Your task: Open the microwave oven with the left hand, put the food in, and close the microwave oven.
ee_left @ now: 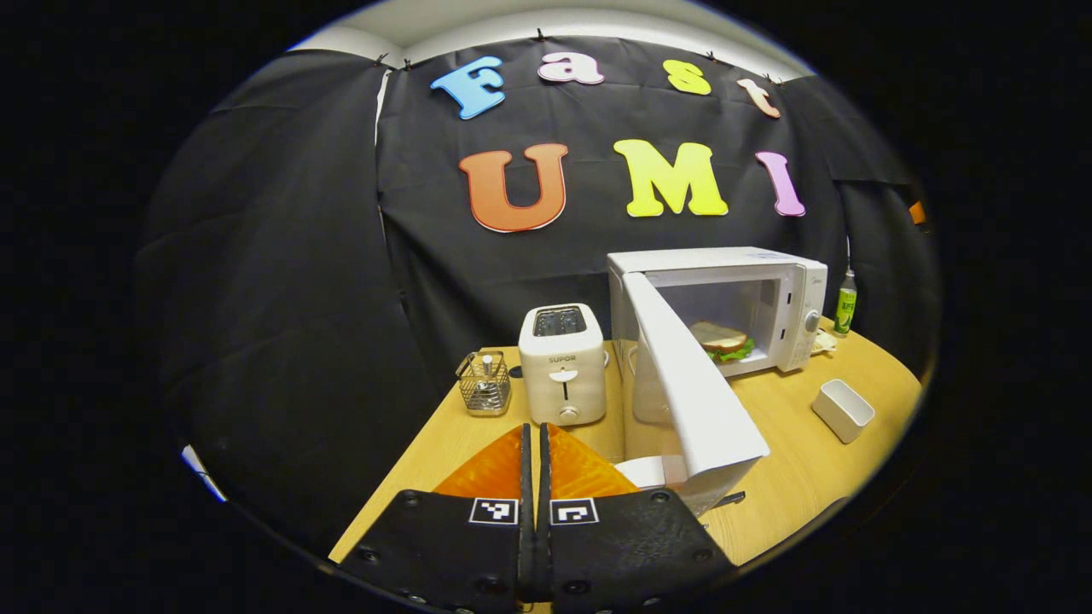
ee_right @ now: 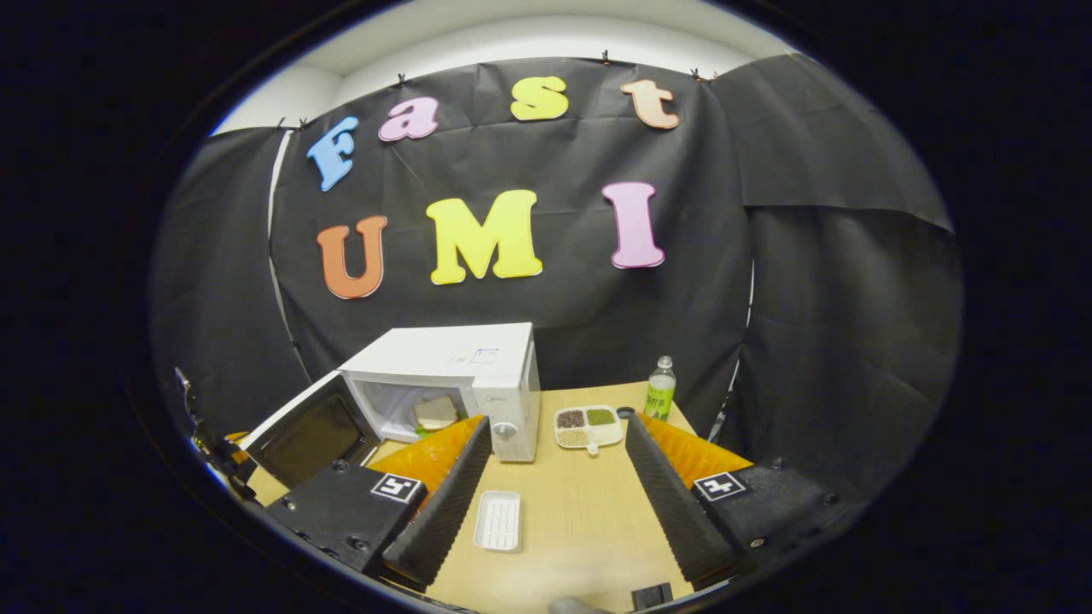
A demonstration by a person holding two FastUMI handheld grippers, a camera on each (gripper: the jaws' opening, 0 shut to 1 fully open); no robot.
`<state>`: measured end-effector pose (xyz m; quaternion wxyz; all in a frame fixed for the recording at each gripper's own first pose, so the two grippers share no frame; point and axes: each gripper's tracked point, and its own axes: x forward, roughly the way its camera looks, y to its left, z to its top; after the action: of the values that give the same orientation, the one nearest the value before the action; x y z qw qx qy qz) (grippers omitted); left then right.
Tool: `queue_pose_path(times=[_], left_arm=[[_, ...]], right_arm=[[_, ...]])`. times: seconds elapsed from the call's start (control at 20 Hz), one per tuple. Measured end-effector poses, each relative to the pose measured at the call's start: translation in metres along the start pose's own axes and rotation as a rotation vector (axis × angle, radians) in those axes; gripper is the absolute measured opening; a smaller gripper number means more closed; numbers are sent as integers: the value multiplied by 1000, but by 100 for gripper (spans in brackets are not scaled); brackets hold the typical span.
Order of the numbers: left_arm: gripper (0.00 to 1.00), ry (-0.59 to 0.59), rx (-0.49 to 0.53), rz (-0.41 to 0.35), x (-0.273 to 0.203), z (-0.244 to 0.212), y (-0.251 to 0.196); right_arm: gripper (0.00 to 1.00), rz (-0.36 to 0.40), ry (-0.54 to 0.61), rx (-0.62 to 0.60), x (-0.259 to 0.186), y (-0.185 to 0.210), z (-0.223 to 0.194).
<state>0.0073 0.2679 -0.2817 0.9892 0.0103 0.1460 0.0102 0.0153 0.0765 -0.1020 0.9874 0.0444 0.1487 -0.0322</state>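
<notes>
A white microwave oven (ee_left: 768, 281) (ee_right: 461, 358) stands on the wooden table with its door (ee_left: 691, 392) (ee_right: 311, 435) swung wide open toward me. A sandwich (ee_left: 721, 339) (ee_right: 435, 413) with green lettuce lies inside the cavity. My left gripper (ee_left: 536, 439) is shut with nothing between its fingers, just left of the door's free edge and apart from it. My right gripper (ee_right: 559, 452) stands open over the table in front of the microwave, holding nothing.
A white toaster (ee_left: 563, 362) and a small wire basket (ee_left: 484, 384) stand left of the microwave. An empty white tray (ee_left: 843, 409) (ee_right: 497, 520) lies in front. A divided dish of grains (ee_right: 587, 425) and a green bottle (ee_right: 659, 388) (ee_left: 845, 303) sit to the right.
</notes>
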Motion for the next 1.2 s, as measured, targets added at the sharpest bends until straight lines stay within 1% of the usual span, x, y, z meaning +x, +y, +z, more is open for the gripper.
queue_pose_path(times=[0.05,0.15,0.2,0.3,0.35,0.45,0.5,0.55,0.6,0.7,0.75,0.8,0.85,0.9,0.95,1.0,1.05,1.1,1.2], left_arm=[[0,1,-3,-10,-1,2,-8],[0,-10,-2,-44,-4,8,-30],[0,-17,-7,-65,-5,11,-42],[0,-17,-6,-89,-5,16,-63],[0,-21,-10,-104,-6,17,-73],[0,-33,-11,-151,-9,25,-98],[0,-40,-3,-169,-10,29,-111],[10,-41,4,-195,-12,29,-123],[0,-47,17,-210,-12,32,-132],[0,-45,33,-256,-10,34,-154],[0,-49,37,-272,-9,36,-162],[0,-48,37,-287,-7,36,-170],[0,-49,37,-302,-4,39,-180],[0,-53,39,-314,-2,40,-189],[0,-54,41,-322,1,41,-195],[0,-52,44,-328,6,41,-200],[0,-37,41,-331,11,36,-204],[0,-12,32,-341,14,29,-210],[0,1,32,-355,19,24,-223]], right_arm=[[92,0,-3,3,1,-2,2],[92,6,5,12,2,-2,-4],[100,6,11,14,3,-3,-5],[100,6,12,22,4,-5,-6],[92,4,4,28,3,-6,-4],[92,4,-2,34,2,-10,-2],[100,-2,-3,34,1,-13,-3],[92,-6,-4,35,1,-16,-2],[100,-10,4,42,0,-19,-6],[100,-16,2,62,-1,-26,-4],[92,-20,6,66,-1,-29,-4],[92,-26,6,71,-1,-33,-5],[100,-31,7,73,-1,-36,-5],[100,-37,8,71,-1,-40,-6],[92,-45,10,71,-1,-44,-7],[92,-48,13,73,-1,-47,-8],[100,-52,16,76,-1,-49,-9],[100,-56,19,78,-1,-53,-10],[100,-64,22,77,-1,-58,-10]])
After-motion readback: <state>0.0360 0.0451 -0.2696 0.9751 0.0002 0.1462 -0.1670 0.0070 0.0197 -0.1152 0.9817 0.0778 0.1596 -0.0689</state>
